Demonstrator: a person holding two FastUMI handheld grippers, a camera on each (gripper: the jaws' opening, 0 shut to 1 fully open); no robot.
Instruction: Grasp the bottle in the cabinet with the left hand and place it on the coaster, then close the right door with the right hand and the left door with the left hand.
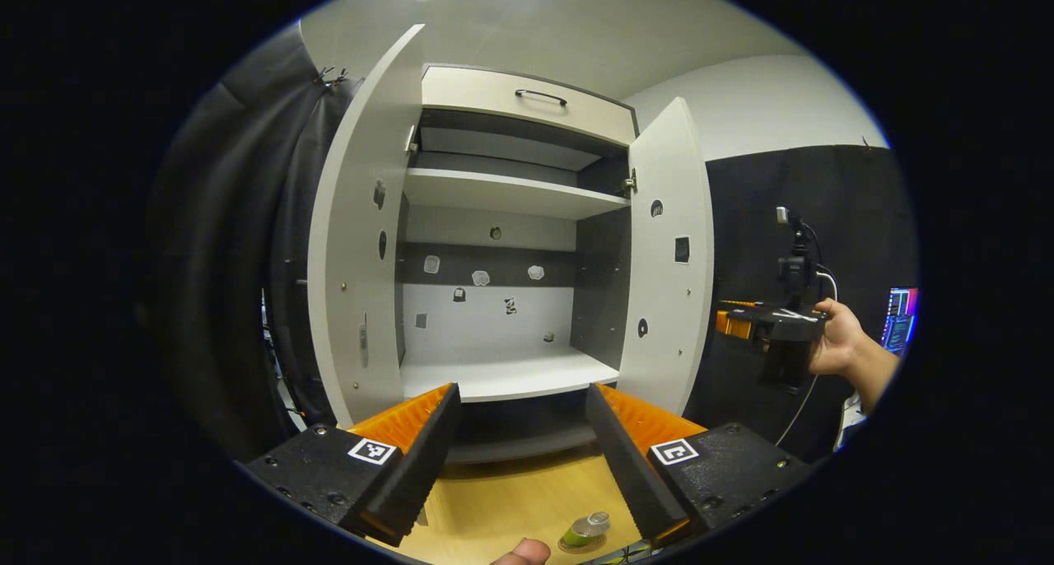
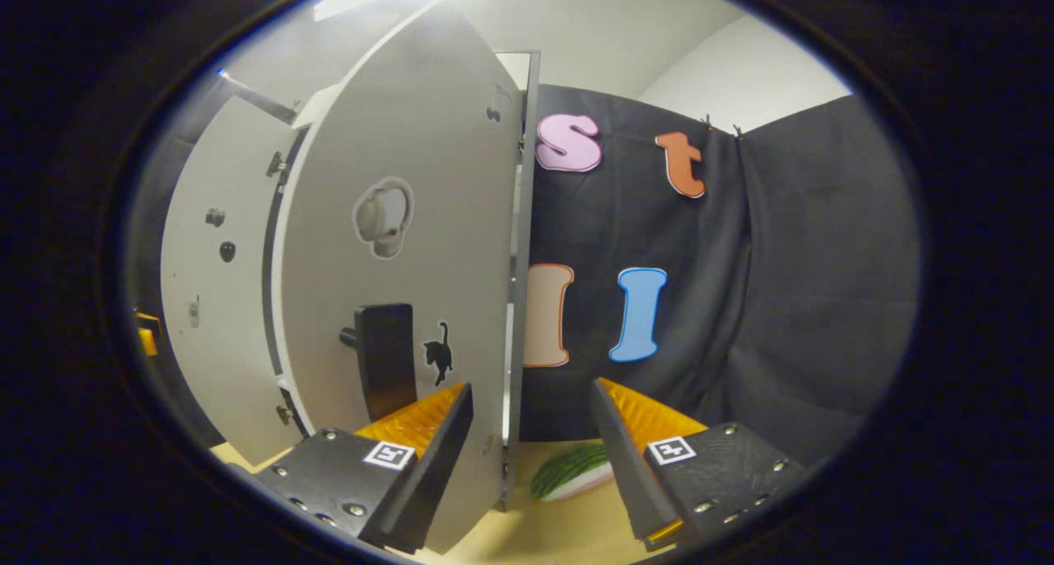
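- I see the bottle (image 1: 586, 529) low in the left gripper view, standing on the coaster (image 1: 581, 544) on the table (image 1: 510, 499). The cabinet (image 1: 510, 285) shelves look bare, so I think the bottle part is done.
- My left gripper (image 1: 522, 458) hangs in front of the cabinet with its fingers spread wide and nothing between them.
- My right gripper (image 2: 531, 458) is spread wide too, and grips nothing. The edge of the right door (image 2: 412, 244) stands up between its fingers.
- In the left gripper view I can see the right gripper (image 1: 770, 326) out past the right door (image 1: 667, 252), held by a hand (image 1: 836, 338).
- So the step now is, I think, to shut the right door with the right gripper.
- To do it well, I want to push flat on the wide face of the door, not on its thin edge, so the finger does not slip off.
- I would push slow and follow the door as it swings on its hinges.
- The dark handle (image 2: 383, 359) is near the left finger. I should not bump it hard.
- A green striped thing (image 2: 572, 470) lies on the table near the door. I cannot tell if it is in the way.
- The left door (image 1: 362, 235) is wide open too. It waits for later.
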